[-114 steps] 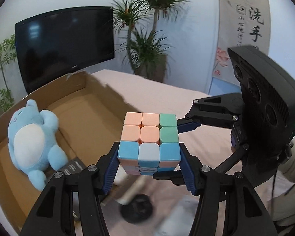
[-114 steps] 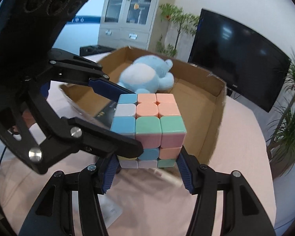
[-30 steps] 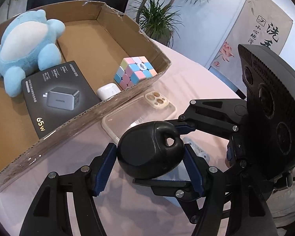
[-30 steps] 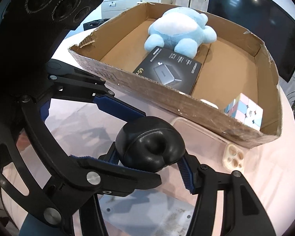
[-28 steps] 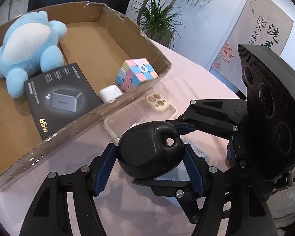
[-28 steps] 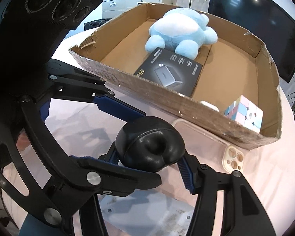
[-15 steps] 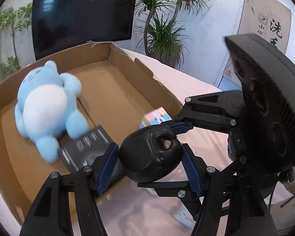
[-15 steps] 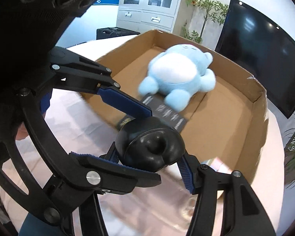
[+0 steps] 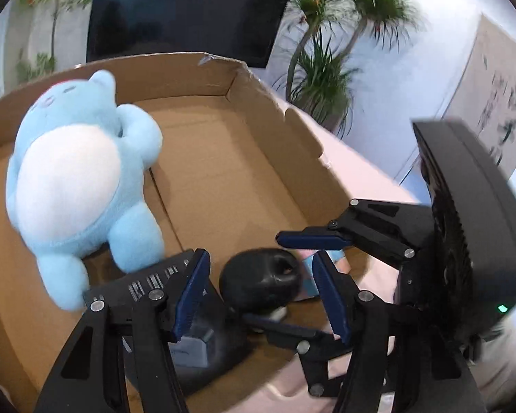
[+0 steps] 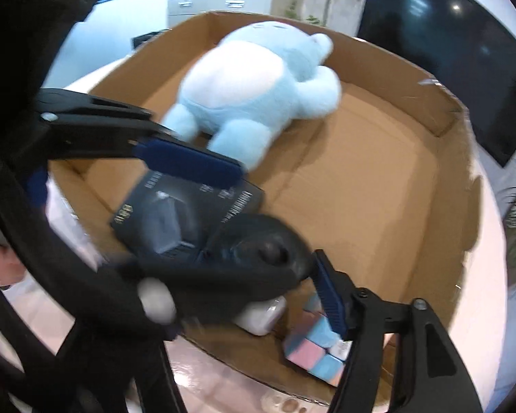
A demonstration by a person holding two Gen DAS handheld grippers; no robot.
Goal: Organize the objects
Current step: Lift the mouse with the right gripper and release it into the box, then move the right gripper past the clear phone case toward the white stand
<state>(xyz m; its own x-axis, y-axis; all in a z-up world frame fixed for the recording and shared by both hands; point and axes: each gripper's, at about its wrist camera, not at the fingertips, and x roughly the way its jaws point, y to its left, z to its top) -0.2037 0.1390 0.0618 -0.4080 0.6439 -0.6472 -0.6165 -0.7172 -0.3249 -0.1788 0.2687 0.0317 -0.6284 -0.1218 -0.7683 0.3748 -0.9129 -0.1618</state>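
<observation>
Black rounded case (image 9: 259, 284) sits low in the cardboard box (image 9: 271, 127), at the near wall, partly over the black charger box (image 10: 175, 213). Release looks done or nearly done: left hand-held gripper (image 9: 258, 296) has its blue pads standing apart on either side of the case, with a gap visible on both sides. Right hand-held gripper (image 10: 258, 268) has just been opening its jaws; the case lies between them, the right pad just beside it, and blur hides whether the left pad touches.

Progress, judged: blue plush toy (image 9: 75, 179), charger box, white earbud case (image 10: 261, 313) and pastel puzzle cube (image 10: 316, 347) are all inside the box. Left to do: lift both grippers clear. A phone case edge (image 10: 289, 404) shows outside the box on the bench (image 9: 361, 172), so at least one item appears to remain.

View differences: right wrist view shows the earbud case, the cube faces and the phone case edge. Left wrist view shows only a sliver of cube behind the case, but gives the clearer look at the pad gaps.
</observation>
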